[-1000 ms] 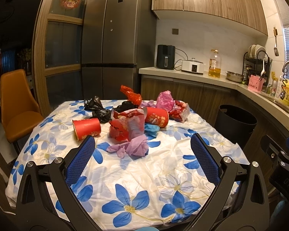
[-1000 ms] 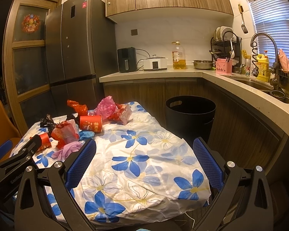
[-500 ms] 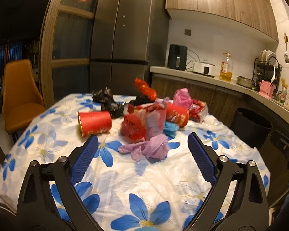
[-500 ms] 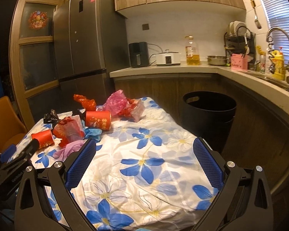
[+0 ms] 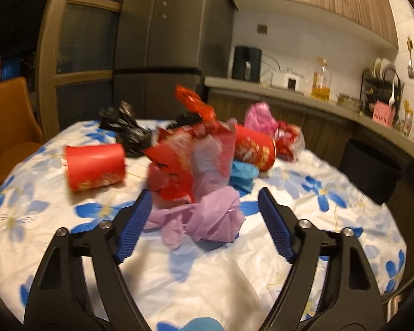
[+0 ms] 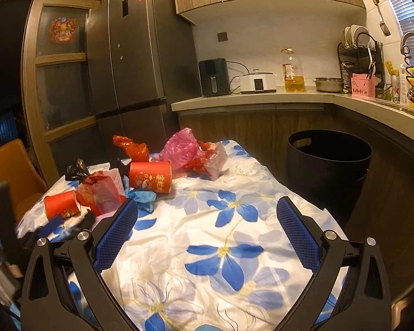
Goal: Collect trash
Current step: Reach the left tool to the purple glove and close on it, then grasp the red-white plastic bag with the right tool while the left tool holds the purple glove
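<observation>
Now the left gripper [image 5: 204,212] has just been closing, its jaws either side of the purple wad [image 5: 207,220] on the table [image 5: 234,275] without pressing it. The right gripper [image 6: 207,229] gapes wide, empty, the bin [image 6: 328,165] beyond the table's edge.

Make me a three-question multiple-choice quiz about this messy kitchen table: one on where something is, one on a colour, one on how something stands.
1. What lies between the left gripper's fingers?
A. crumpled purple bag
B. black bag
C. oil bottle

2. What colour is the bin beside the table?
A. white
B. black
C. orange

3. How do the two red paper cups stand?
A. upright
B. stacked
C. tipped on their sides

Answers: 1 A, the purple bag sits between the open pads. 2 B, its wall is black. 3 C, both lie sideways on the tablecloth.
</observation>
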The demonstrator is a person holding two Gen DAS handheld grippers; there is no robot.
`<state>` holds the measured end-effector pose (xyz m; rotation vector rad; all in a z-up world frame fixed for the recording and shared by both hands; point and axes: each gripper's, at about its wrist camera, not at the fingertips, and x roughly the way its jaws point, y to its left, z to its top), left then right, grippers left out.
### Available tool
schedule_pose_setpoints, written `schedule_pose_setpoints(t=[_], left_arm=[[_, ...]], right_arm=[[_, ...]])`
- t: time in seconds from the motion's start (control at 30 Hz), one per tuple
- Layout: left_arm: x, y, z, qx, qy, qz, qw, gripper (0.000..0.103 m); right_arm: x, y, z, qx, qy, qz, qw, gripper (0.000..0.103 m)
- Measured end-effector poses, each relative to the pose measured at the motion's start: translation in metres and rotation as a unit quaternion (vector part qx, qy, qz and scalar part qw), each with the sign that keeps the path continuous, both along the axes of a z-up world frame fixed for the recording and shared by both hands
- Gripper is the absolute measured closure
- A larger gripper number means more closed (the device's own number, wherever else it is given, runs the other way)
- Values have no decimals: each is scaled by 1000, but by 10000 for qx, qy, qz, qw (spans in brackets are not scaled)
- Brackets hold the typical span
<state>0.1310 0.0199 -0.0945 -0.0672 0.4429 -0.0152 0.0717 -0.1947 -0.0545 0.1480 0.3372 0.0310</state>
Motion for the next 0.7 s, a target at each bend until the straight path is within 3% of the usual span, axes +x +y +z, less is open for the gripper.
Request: schedule_pose_setpoints(t=[0.03,0.1,0.23,0.4,0.6,0.7], left_arm=[[8,-3,-6,82,188,32,9998,45],[21,-5,-14,128,516,19,9986,56],[28,3,-22,-155,788,-78,9967,90],[11,14,-17,-331,693,-88,9970,99],[-16,38,-5,-568,519,-56,9970,99],[-24,48,-3,-545,507,6,9972,99]], right_arm=[[4,1,-1,24,-1,38,10000,6],[10,2,-3,58,6,105,9999,6],[25,11,-6,118,38,347,9993,9],[39,30,-9,139,52,686,9975,11],[59,59,-15,209,211,1132,9931,22],[65,75,-15,201,212,1409,9896,22]])
